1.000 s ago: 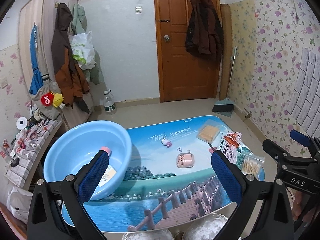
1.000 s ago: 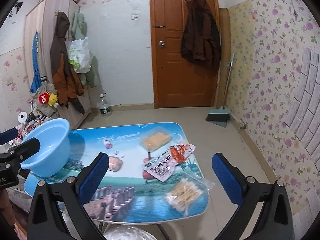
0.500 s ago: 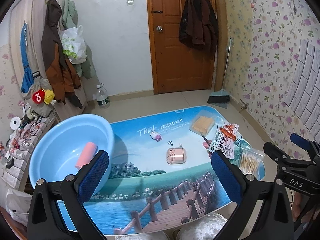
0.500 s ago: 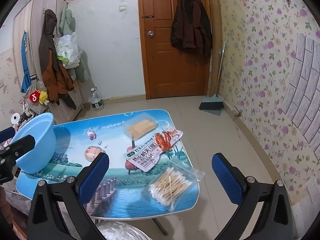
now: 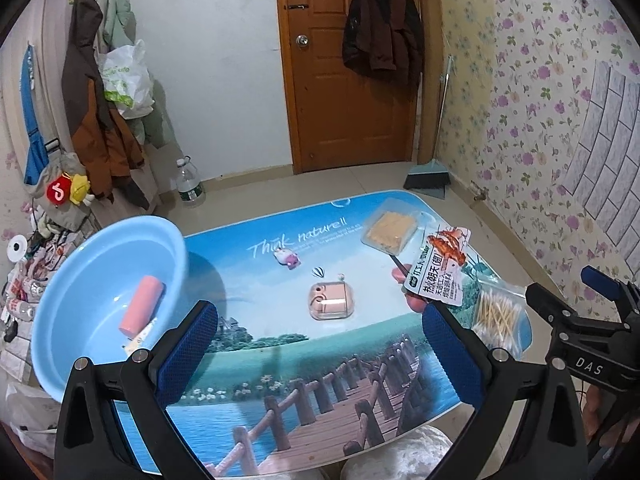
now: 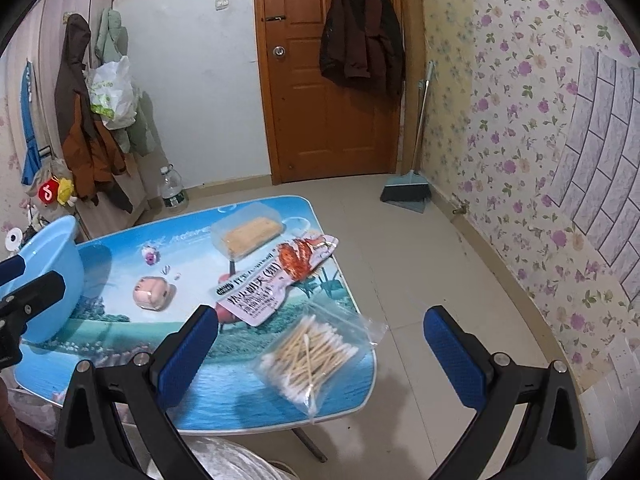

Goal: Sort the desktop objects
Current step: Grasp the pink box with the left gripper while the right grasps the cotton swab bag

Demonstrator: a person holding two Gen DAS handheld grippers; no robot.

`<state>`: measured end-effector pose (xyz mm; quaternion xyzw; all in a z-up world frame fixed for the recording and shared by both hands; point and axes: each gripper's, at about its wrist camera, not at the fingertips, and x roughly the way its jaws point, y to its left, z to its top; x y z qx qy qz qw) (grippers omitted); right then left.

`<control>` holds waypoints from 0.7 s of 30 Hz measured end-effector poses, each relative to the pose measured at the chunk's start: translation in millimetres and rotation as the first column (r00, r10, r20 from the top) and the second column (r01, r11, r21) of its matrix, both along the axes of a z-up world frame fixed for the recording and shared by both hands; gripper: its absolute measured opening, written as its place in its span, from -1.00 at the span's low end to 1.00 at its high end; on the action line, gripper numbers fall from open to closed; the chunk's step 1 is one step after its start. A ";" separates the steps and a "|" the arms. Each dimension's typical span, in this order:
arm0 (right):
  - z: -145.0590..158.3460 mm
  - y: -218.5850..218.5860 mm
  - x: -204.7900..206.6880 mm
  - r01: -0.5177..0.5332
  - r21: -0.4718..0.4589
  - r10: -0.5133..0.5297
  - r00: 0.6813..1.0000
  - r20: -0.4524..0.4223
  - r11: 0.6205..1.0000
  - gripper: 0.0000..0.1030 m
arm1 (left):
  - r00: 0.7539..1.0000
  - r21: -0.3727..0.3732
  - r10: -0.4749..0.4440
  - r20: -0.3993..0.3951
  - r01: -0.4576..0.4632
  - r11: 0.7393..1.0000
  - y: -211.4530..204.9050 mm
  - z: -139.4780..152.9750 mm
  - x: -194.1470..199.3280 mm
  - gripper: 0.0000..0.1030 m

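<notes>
Both grippers have pulled up and back from the table [image 5: 280, 356] over the last second, so more of it shows, and the pink tube [image 5: 141, 305] that stood at the basin's rim now lies flat inside the basin [image 5: 64, 280]. That looks like one item sorted, with the rest waiting.

The left gripper [image 5: 320, 356] is spread wide and empty, touching nothing, hanging over the near edge. The right gripper [image 6: 320, 356] is equally wide and empty, over the table's right corner.

Nearest on the right lies the swab bag [image 6: 310, 354], at the table edge. Just beyond it is the snack packet [image 6: 276, 280], resting partly on something red. The pink case [image 5: 330, 302] sits mid-table, a small charm [image 5: 288, 258] behind it, and the clear box [image 5: 390, 228] at the far right corner. The basin stands at the left end.
</notes>
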<state>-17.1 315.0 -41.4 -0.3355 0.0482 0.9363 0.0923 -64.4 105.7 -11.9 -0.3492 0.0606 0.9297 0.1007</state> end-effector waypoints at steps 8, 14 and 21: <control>-23.1 -0.8 -8.3 0.008 -0.003 -0.008 0.999 0.044 1.000 1.00 | 0.999 0.011 0.001 0.039 -0.001 1.000 4.1 -21.2 -19.1 1.00; -38.6 3.3 -16.7 0.022 -0.016 -0.021 0.997 0.069 1.000 1.00 | 0.997 0.010 0.018 0.075 -0.019 1.000 5.9 -39.4 -39.2 1.00; -55.5 6.9 -28.4 0.034 -0.021 -0.032 0.995 0.097 0.999 1.00 | 0.994 -0.003 0.011 0.108 -0.011 1.000 14.3 -58.4 -56.8 1.00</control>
